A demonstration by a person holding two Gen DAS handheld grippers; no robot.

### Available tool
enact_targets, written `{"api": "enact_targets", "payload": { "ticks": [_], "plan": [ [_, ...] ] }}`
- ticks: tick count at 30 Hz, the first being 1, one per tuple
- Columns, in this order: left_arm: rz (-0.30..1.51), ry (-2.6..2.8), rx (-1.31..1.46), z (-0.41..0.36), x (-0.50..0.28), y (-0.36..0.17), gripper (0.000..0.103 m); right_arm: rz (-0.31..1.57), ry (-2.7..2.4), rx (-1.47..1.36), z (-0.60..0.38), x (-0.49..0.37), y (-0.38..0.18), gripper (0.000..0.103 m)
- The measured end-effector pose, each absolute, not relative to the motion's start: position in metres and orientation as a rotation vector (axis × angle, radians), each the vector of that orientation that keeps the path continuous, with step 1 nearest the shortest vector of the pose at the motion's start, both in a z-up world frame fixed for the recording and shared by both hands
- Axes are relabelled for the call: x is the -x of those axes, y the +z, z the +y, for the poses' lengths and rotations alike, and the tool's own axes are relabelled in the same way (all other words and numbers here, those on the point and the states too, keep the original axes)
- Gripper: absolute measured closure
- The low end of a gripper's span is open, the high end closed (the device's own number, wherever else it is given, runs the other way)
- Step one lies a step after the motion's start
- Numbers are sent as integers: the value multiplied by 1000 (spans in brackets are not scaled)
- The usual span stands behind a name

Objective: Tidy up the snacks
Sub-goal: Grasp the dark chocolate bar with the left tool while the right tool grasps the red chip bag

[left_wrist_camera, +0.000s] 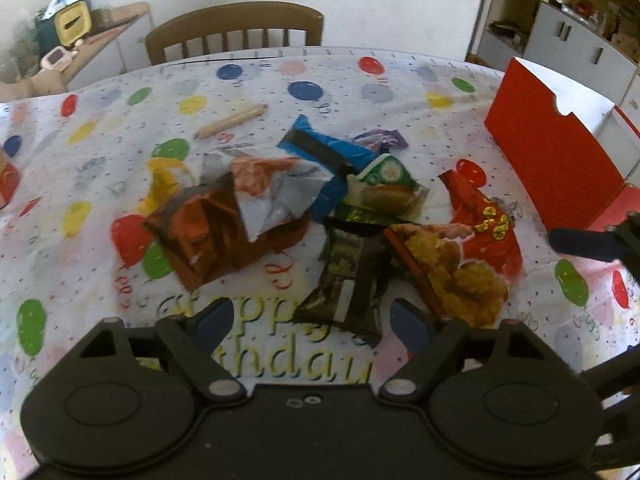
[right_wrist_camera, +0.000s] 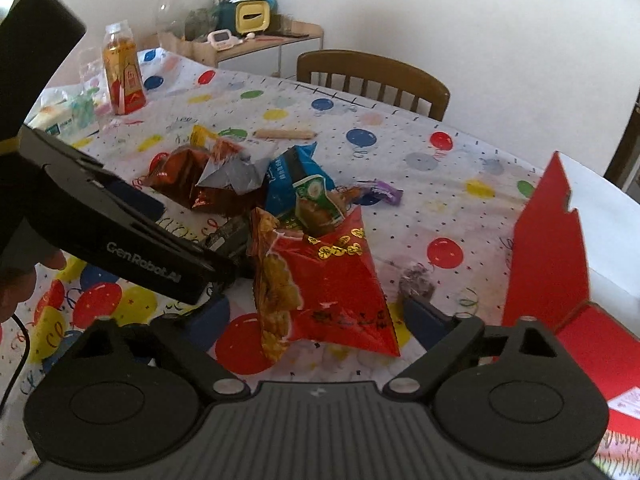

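Note:
A heap of snack packets lies on the balloon-print tablecloth [left_wrist_camera: 100,184]. My left gripper [left_wrist_camera: 312,320] hangs open over the near edge of the heap, with the lower end of a dark packet [left_wrist_camera: 348,280] between its fingers and no pad pressing on it. Beyond lie a brown foil packet [left_wrist_camera: 200,236], a silver one [left_wrist_camera: 276,196], a blue one [left_wrist_camera: 332,152] and a green one [left_wrist_camera: 384,188]. My right gripper [right_wrist_camera: 318,320] is open astride a red packet [right_wrist_camera: 340,280] with gold coins printed on it, and its pads stand just clear of the packet's sides. An open red box [right_wrist_camera: 548,248] stands to the right.
A wooden stick [left_wrist_camera: 232,122] and a purple wrapper [left_wrist_camera: 384,138] lie behind the heap. A drink bottle [right_wrist_camera: 122,76] and a tissue pack [right_wrist_camera: 68,118] stand at the far left. A wooden chair [left_wrist_camera: 236,28] is at the table's far side. The left gripper's housing [right_wrist_camera: 120,240] crosses the right wrist view.

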State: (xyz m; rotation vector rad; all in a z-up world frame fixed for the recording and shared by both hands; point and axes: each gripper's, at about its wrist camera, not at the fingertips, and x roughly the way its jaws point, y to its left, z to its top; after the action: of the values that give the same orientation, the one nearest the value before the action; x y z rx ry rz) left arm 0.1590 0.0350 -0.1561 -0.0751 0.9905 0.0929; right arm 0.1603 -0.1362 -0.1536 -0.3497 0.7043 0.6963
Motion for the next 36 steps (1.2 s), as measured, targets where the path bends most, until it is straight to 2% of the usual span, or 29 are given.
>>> {"api": "enact_targets", "payload": {
  "ticks": [3, 9, 13, 16, 23, 36],
  "plan": [
    [1010, 71, 75, 32, -168, -160, 21, 703, 693, 375, -131, -166, -160, 13],
    [1036, 30, 85, 30, -184, -167, 30, 709, 689, 376, -130, -172, -164, 28],
    [1058, 10, 132, 34, -188, -172, 43, 713, 687, 356, -133, -175, -163, 30],
    [1061, 8, 146, 35, -190, -172, 46, 712, 665, 359, -132, -175, -164, 31],
    [1068, -12, 181, 36, -192, -170, 63, 736, 628, 322, -133, -174, -163, 37],
    [1057, -25, 220, 31, -161, -151, 68, 737, 550, 300, -150, -139, -145, 39]
  ]
}}
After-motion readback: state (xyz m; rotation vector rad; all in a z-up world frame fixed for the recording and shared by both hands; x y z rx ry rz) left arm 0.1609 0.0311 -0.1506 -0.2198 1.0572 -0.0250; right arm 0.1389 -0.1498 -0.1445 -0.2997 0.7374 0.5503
